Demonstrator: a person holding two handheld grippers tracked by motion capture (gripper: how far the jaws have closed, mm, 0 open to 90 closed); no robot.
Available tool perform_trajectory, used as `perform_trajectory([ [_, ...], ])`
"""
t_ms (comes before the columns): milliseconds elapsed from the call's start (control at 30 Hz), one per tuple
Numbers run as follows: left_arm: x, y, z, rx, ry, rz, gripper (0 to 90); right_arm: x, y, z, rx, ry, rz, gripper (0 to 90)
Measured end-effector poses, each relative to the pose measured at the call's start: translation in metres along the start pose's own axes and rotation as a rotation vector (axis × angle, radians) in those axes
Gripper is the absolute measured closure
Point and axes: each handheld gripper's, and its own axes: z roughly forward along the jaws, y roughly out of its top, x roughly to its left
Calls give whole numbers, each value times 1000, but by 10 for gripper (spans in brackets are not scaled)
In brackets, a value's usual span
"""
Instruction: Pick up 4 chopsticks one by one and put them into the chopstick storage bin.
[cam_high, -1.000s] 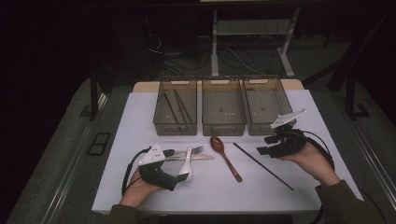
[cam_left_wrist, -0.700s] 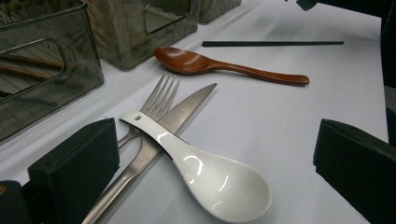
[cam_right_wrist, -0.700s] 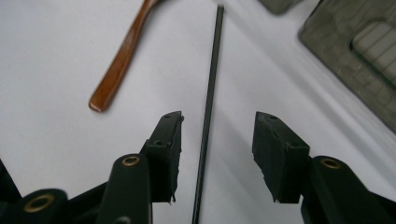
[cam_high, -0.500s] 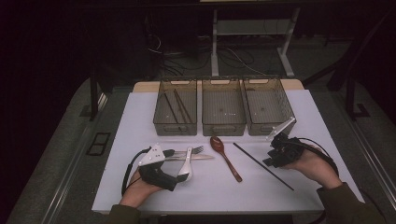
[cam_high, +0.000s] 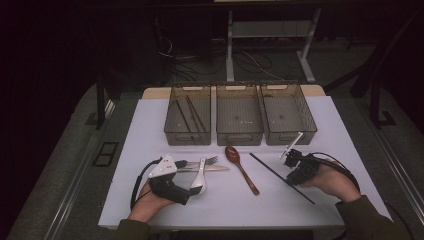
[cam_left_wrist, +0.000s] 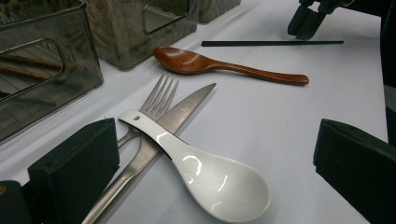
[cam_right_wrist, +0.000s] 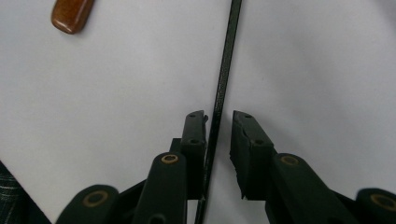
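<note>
Two jaws of the right gripper straddle the black chopstick, which lies flat on the white table in front of the right-hand bin, just right of the wooden spoon. They have just been closing with the stick between them, yet a gap shows on the right side, so nothing is pinched yet. The stick sits against the left jaw rather than midway, so I would shift the gripper a touch toward that side before the squeeze, or the stick may roll or skid as the far jaw arrives. It is thin and lies flush on the table, so the tips should go right down to the surface and close slowly. The grip point looks near the stick's lower end in the high view; expect the long end to droop on lifting. The left gripper rests wide open around the white spoon, fork and knife, gripping none
</note>
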Motion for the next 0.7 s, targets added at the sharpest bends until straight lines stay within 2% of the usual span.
perform_trajectory([
  [100, 0, 0, 0, 1, 0, 1, 0, 1, 1, 3, 14, -3, 6, 766],
  [133, 0, 0, 0, 0, 1, 0, 0, 0, 1, 4, 16, -7, -10, 773],
  [300, 0, 0, 0, 1, 0, 2, 0, 2, 3, 8, 44, -22, -18, 794],
  [500, 0, 0, 1, -1, 0, 2, 0, 3, 4, 10, 52, -46, -41, 822],
  [700, 0, 0, 0, 2, 1, 4, 0, 4, 6, 10, 68, -58, -39, 845],
])
